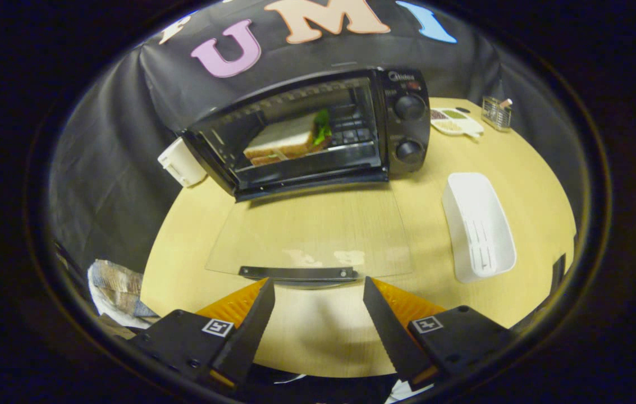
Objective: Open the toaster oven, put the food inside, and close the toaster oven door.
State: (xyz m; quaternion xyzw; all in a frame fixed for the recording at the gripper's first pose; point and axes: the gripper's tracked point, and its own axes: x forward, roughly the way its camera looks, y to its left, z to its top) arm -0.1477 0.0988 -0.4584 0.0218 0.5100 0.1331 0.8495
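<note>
On the round pale wooden table point(520, 185), against the booth's black cloth, stands the black toaster oven point(318, 129), its clear glass door point(312, 235) folded flat toward the gripper point(318, 306). A toast sandwich with green lettuce point(295, 140) already sits on the rack inside. Judging from this, only closing remains: the next move calls for catching the door's black handle bar point(298, 273), just ahead of the fingertips, and swinging it upward. The fingers are spread wide and hold nothing. Right of the door lies an empty white oblong plastic tray point(477, 224); beyond it, a divided white dish point(455, 120) holds small portions.
</note>
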